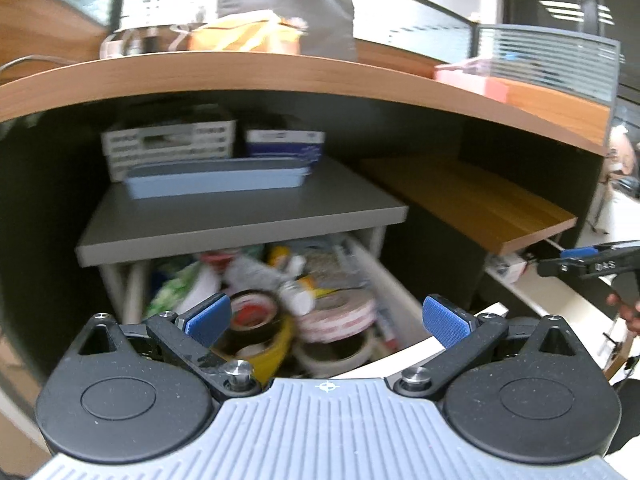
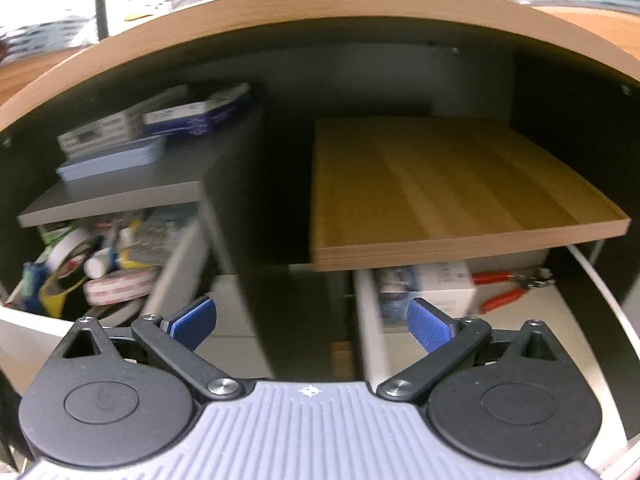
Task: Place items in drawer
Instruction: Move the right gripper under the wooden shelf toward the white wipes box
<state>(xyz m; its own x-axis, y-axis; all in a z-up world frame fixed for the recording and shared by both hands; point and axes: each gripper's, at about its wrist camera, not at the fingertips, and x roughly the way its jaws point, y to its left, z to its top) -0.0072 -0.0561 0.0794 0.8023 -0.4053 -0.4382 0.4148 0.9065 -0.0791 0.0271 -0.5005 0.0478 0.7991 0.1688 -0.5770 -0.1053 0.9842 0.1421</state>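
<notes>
Both grippers empty, facing two open drawers

Left gripper and right gripper stand with jaws spread, holding nothing. Left drawer is crowded with tape rolls; right drawer has room. Favour the right drawer, and lower items clear of its wall.

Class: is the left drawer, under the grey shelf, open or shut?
Open: the white left drawer is pulled out beneath the grey shelf, showing tape rolls inside.
</notes>
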